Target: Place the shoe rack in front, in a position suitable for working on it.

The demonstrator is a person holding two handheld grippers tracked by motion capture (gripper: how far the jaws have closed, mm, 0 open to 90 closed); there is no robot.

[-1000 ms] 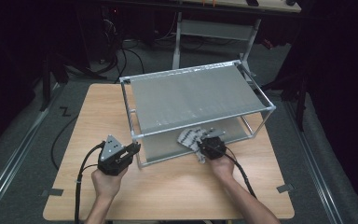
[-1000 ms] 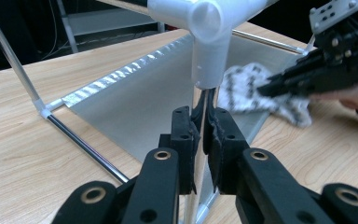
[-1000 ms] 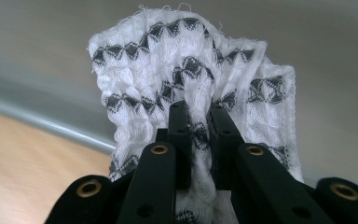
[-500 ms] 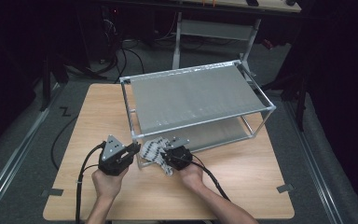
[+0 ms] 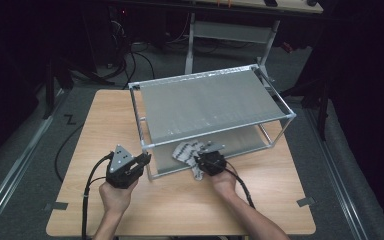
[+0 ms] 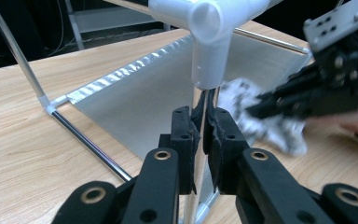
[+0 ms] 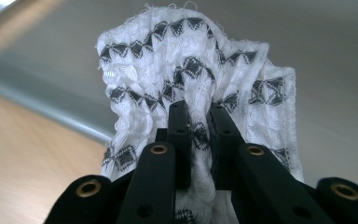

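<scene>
The left gripper point(image 6: 201, 135) is clamped on the shiny upright post point(image 6: 204, 100) at the near-left corner of the metal rack point(image 5: 215, 102), just under the white corner joint point(image 6: 208, 28). The right gripper point(image 7: 198, 122) pinches a bunched white cloth with black diamond patterning point(image 7: 191, 70), its jaws closed on a fold of the fabric. That cloth point(image 5: 187, 151) lies at the rack's near edge, partly on the lower shelf point(image 5: 240, 142) and partly on the wooden table point(image 5: 180, 200), just to the right of the clamped post.
</scene>
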